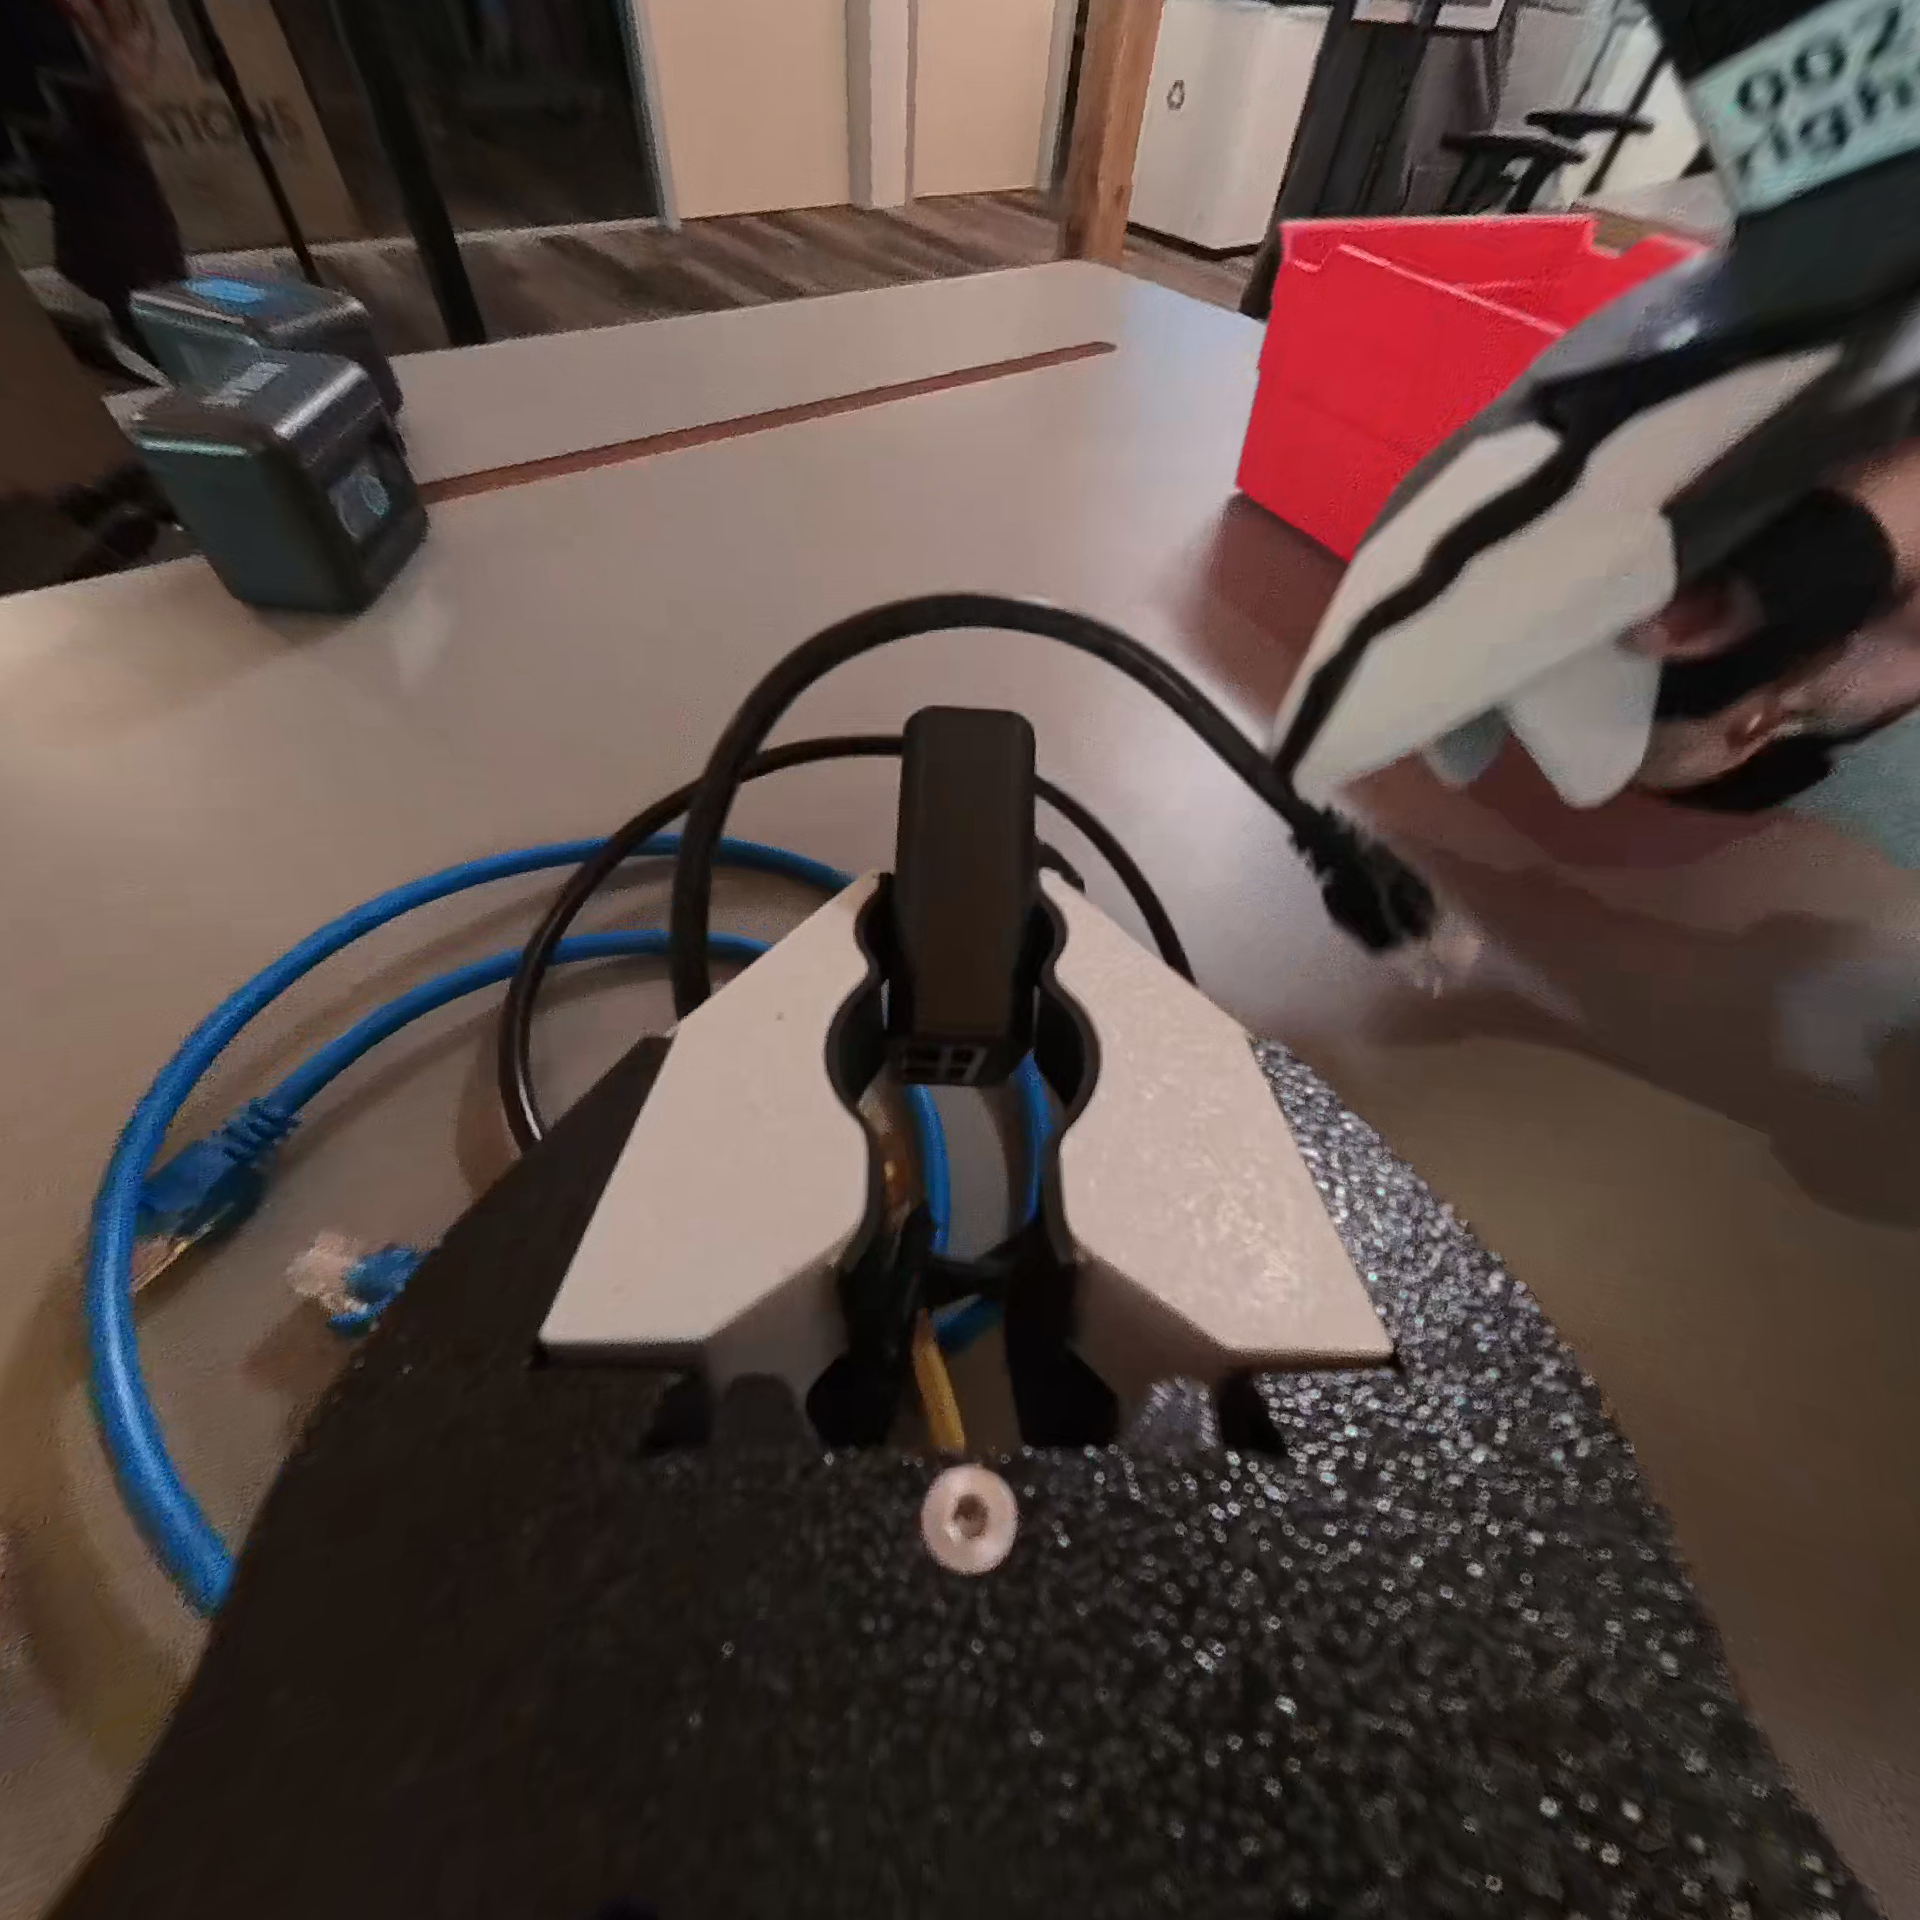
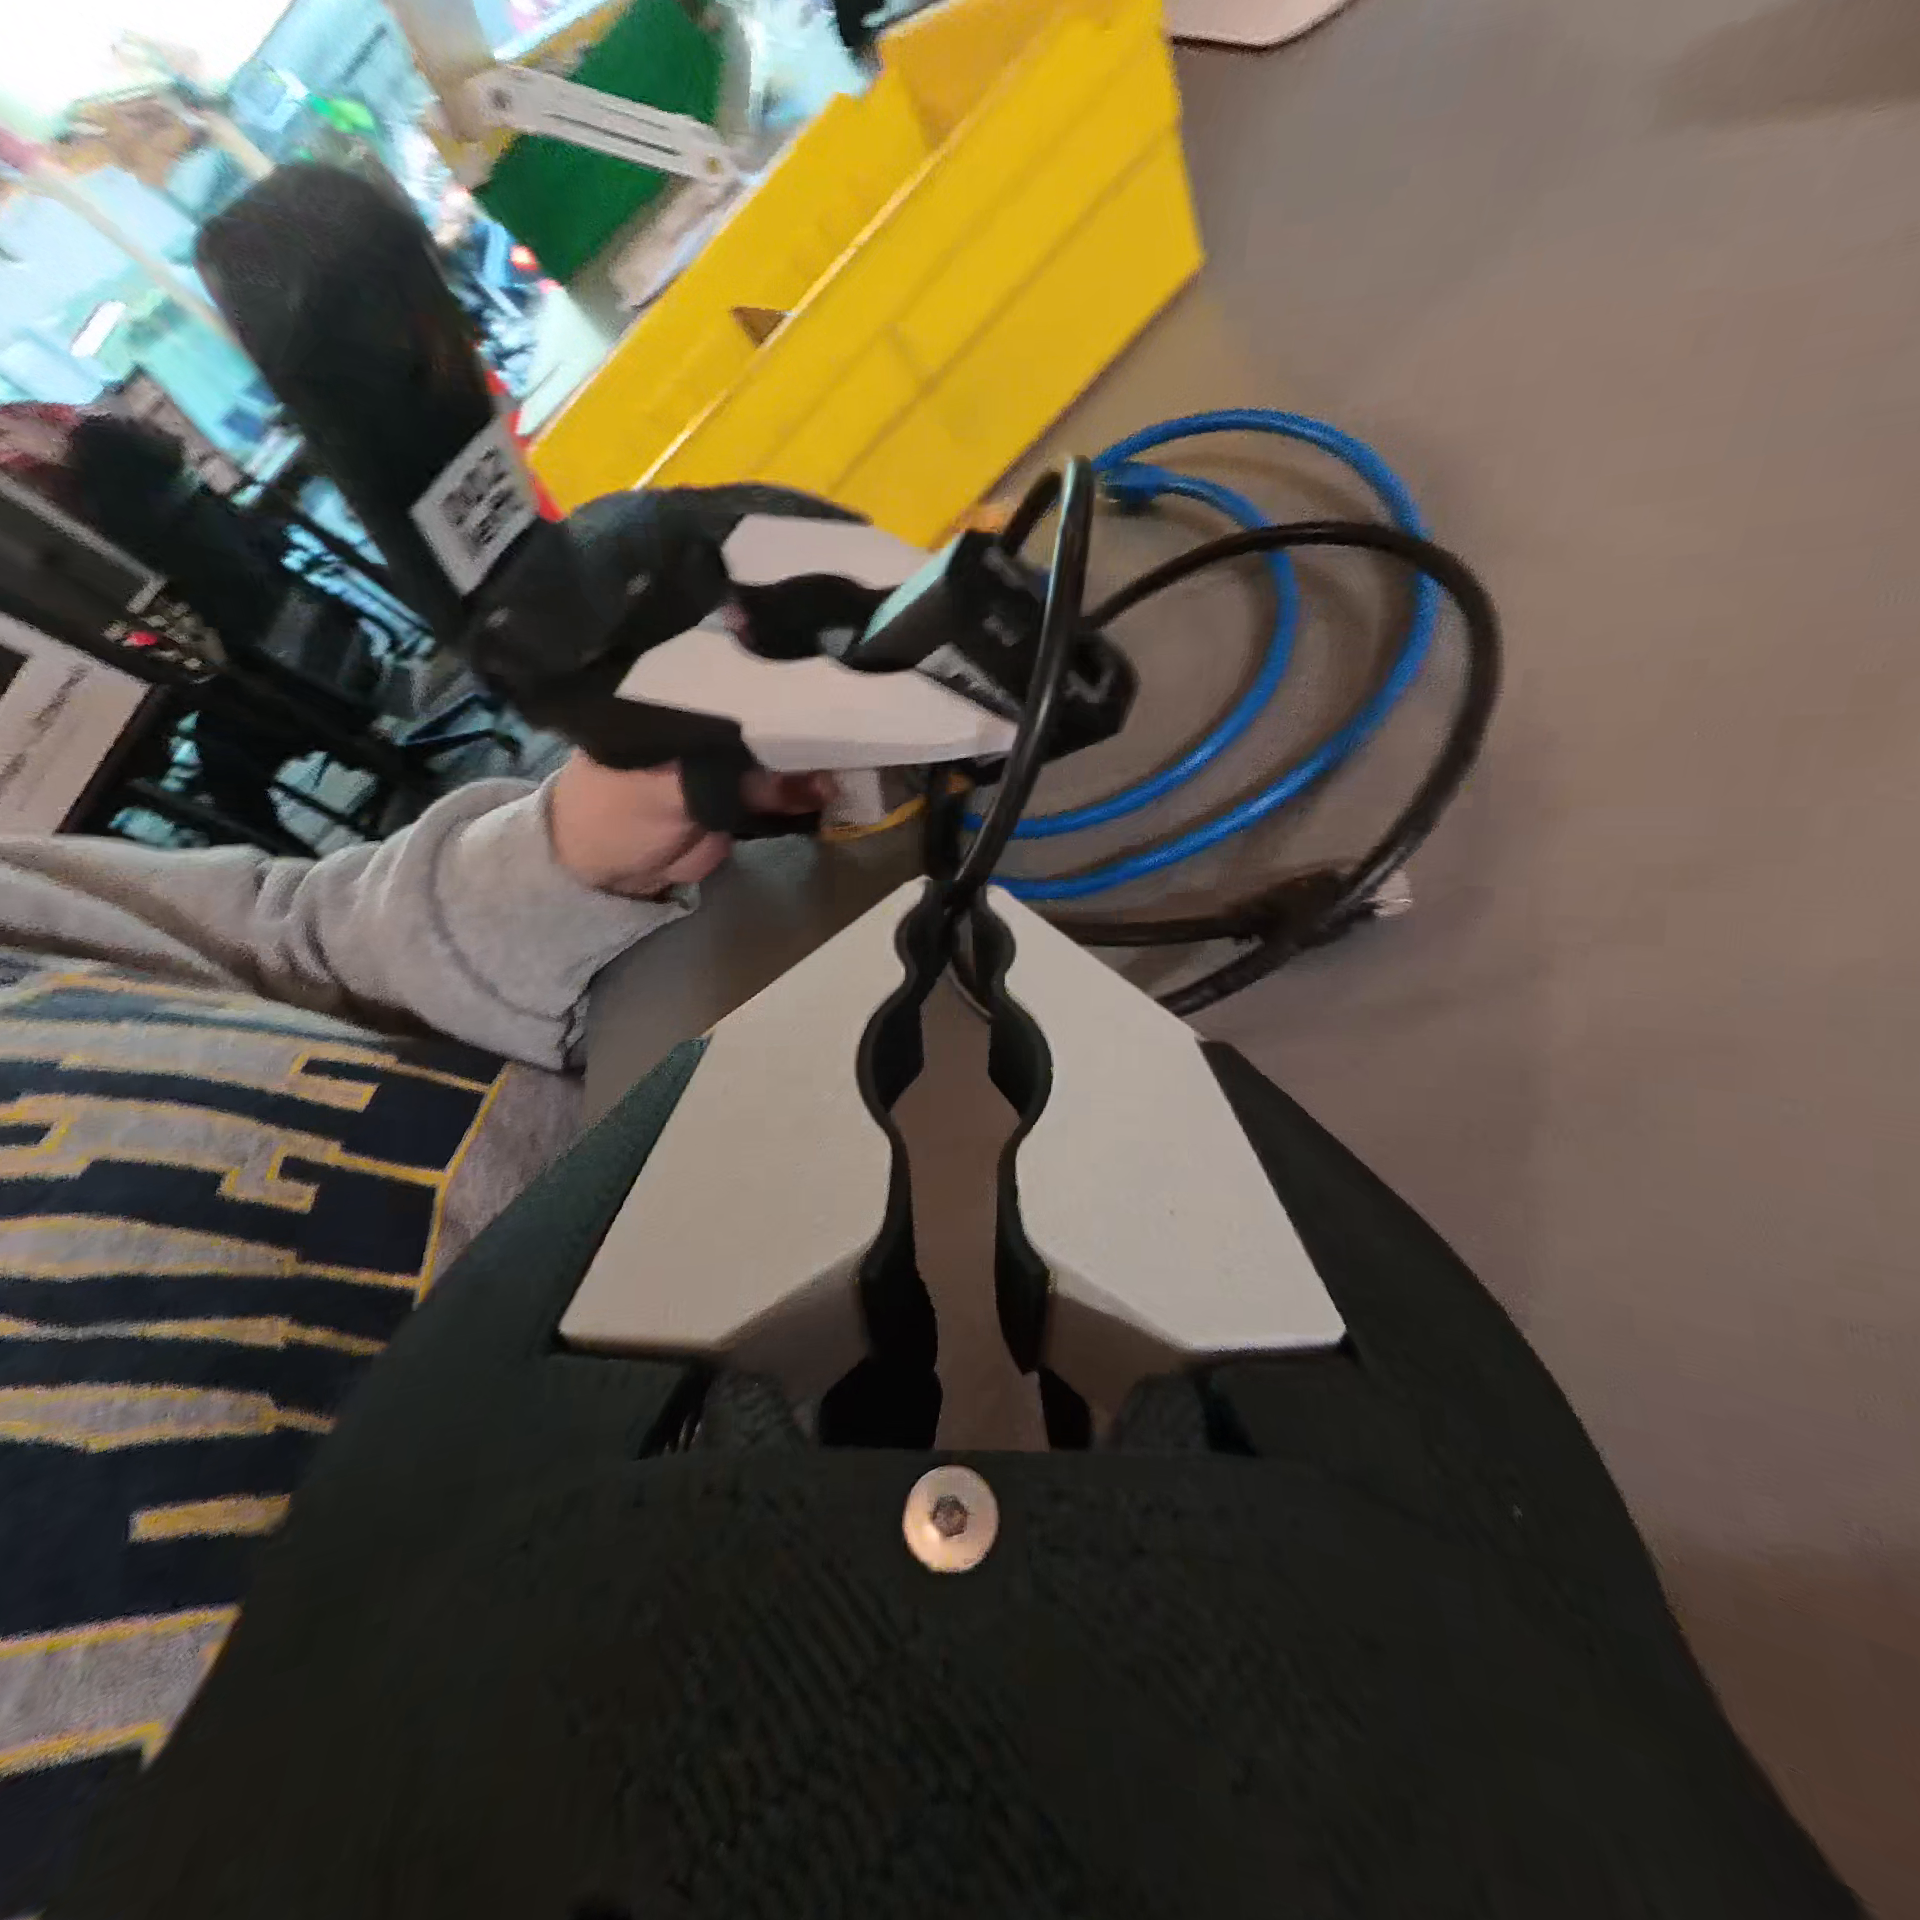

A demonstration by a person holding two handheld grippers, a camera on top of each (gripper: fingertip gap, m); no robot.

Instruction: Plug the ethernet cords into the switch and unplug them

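My left gripper (image 1: 961,883) is shut on a small black switch (image 1: 966,831), held upright above the table with its ports facing the camera. It also shows in the right wrist view (image 2: 987,644) with the switch (image 2: 935,603). My right gripper (image 2: 951,899) is shut on the black ethernet cord (image 2: 1475,644) just behind its plug. In the left wrist view the right gripper (image 1: 1299,758) holds that plug (image 1: 1371,894) in the air to the right of the switch, apart from it. A blue ethernet cord (image 1: 135,1299) lies coiled on the table, its plugs (image 1: 208,1174) loose.
A red bin (image 1: 1434,343) stands at the back right of the beige table (image 1: 623,540). Two dark teal boxes (image 1: 291,478) sit at the back left. A yellow bin (image 2: 935,312) stands beyond the cords. A person's grey sleeve (image 2: 416,914) rests near the table edge.
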